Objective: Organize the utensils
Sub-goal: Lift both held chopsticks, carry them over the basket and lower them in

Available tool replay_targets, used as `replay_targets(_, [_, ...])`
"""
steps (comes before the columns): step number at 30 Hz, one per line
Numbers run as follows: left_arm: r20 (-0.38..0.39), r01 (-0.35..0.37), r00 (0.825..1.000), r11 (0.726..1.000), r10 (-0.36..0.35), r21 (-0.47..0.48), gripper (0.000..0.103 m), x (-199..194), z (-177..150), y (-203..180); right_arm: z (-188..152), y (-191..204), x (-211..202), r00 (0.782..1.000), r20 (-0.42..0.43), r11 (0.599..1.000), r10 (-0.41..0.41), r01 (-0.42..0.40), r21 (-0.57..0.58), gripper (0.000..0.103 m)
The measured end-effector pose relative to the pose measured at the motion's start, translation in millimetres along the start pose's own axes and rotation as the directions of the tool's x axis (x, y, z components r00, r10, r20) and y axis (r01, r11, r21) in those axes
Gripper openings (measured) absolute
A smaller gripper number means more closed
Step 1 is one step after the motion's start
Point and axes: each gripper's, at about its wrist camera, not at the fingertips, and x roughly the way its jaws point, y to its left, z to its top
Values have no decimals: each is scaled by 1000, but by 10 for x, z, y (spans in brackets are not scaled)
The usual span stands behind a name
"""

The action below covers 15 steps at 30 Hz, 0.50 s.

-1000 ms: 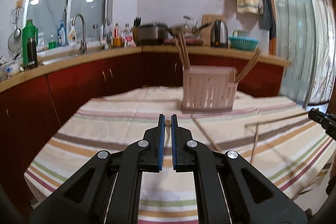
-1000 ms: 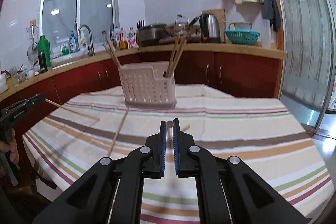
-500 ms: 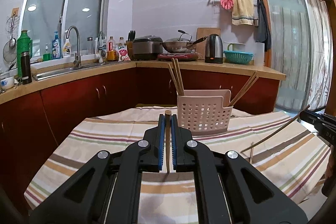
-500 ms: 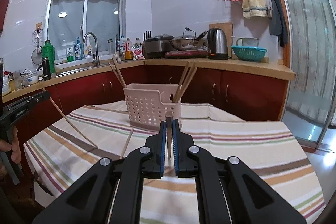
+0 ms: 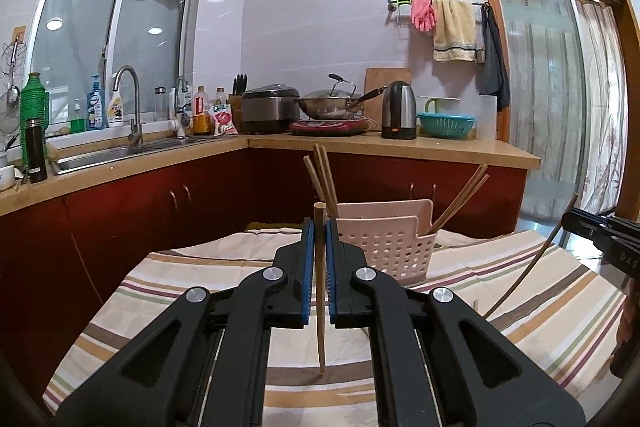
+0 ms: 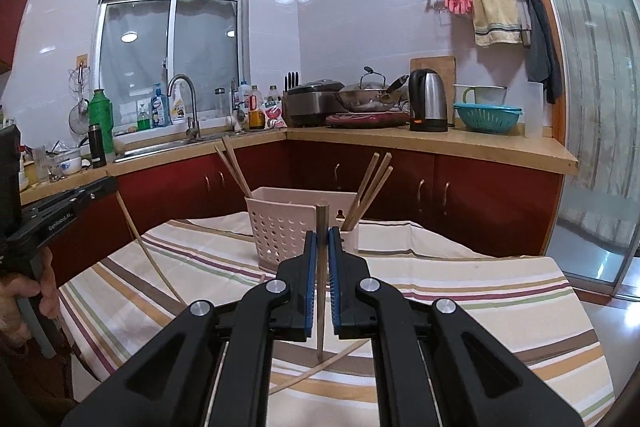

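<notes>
Now both grippers are clamped tight, each on one slim wooden chopstick held near its top, long axis close to upright with the tip hanging over the striped tablecloth. Ahead of the left gripper and slightly to the right stands the pale pink perforated plastic utensil basket; its chopstick hangs just short of the basket. Seen from the right gripper, the basket sits just ahead and a little left, with its chopstick similarly short. Neither hand looks clearly nearer. More chopsticks lean inside the basket, and another loose chopstick lies on the cloth short of the basket
</notes>
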Motion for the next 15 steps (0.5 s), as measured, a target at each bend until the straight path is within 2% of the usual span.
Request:
replay_targets(8, [42, 48, 998, 999, -48, 0, 6, 48, 206, -133, 135, -26, -25, 1000, 21, 1000, 18, -18, 13, 7])
replay_targets(15, [88, 97, 991, 995, -97, 11, 6, 126, 453, -274, 362, -21, -11, 997, 74, 999, 33, -33, 6, 7])
